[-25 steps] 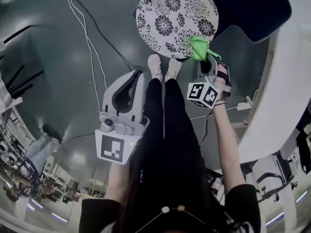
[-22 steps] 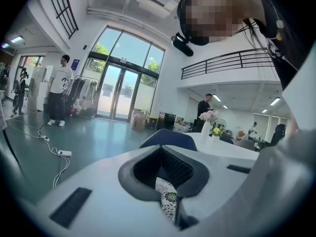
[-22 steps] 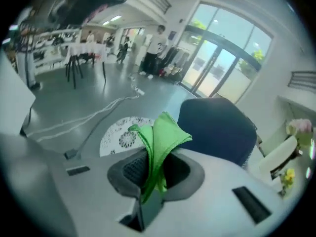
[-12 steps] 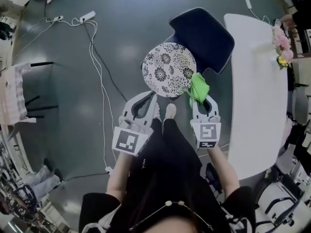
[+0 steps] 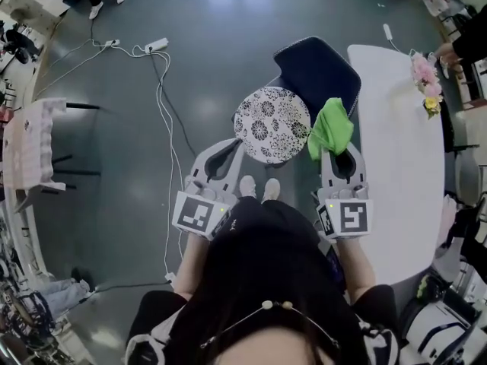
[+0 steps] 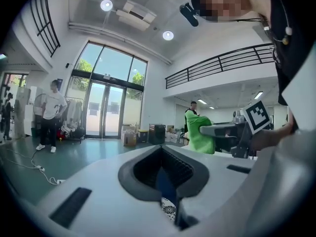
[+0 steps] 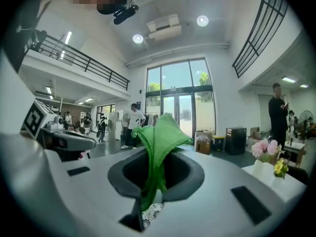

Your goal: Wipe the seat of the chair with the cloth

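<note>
The chair has a round black-and-white floral seat [image 5: 272, 124] and a navy backrest [image 5: 318, 71]; it stands on the floor ahead of my feet. My right gripper [image 5: 335, 150] is shut on a green cloth [image 5: 331, 126], which hangs bunched just right of the seat's edge and apart from it. In the right gripper view the cloth [image 7: 157, 142] sticks up between the jaws of the right gripper [image 7: 154, 157]. My left gripper [image 5: 230, 147] hovers at the seat's near left edge, shut with nothing in it. The left gripper view shows the left gripper [image 6: 162, 154] shut and the cloth [image 6: 200, 132] beyond.
A long white table [image 5: 396, 158] runs along the right, close to the chair, with a flower vase [image 5: 426, 82] at its far end. Cables [image 5: 163, 120] trail over the grey floor at left. A white rack [image 5: 30, 147] stands far left. People [image 6: 52, 115] stand in the hall.
Both grippers and the head camera have risen away from the chair, which now looks smaller. The cloth has left the seat's edge and hangs to its right.
</note>
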`<state>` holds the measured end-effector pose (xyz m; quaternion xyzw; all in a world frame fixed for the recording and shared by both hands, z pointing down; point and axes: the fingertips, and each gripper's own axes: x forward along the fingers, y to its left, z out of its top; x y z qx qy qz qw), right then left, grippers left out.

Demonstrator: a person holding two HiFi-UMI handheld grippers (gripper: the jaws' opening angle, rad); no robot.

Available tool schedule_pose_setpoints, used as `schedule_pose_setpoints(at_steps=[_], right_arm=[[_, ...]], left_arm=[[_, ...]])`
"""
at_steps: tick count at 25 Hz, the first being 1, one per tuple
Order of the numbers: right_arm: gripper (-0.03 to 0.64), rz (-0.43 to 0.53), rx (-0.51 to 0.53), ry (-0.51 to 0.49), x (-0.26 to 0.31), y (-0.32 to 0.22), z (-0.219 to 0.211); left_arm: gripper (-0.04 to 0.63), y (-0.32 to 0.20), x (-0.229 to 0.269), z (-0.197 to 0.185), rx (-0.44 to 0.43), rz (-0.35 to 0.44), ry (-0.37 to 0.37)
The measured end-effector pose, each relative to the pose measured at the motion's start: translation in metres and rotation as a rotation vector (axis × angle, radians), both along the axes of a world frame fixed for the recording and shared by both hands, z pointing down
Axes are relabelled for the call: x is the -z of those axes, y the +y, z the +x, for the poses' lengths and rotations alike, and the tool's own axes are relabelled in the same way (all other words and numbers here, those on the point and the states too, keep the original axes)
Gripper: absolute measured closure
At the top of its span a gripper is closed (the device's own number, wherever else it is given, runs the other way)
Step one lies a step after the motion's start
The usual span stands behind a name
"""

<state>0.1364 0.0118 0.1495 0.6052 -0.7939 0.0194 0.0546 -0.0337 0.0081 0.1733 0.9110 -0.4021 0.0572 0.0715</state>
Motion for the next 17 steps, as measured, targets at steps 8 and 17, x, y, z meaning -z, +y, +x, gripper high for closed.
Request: schedule_pose_setpoints(at_steps=[8,17], right_arm=[[0.568,0.060,-0.022,0.032,0.028,-0.003,0.002],[0.568,0.030,-0.132,-0.047,0.024,0.003,0.014]], left_arm=[[0.589,-0.009,0.031,-0.038,0.069,0.083,0.054],[0.591,-0.022,0.039,-0.062,0.093,0.104,0.059]])
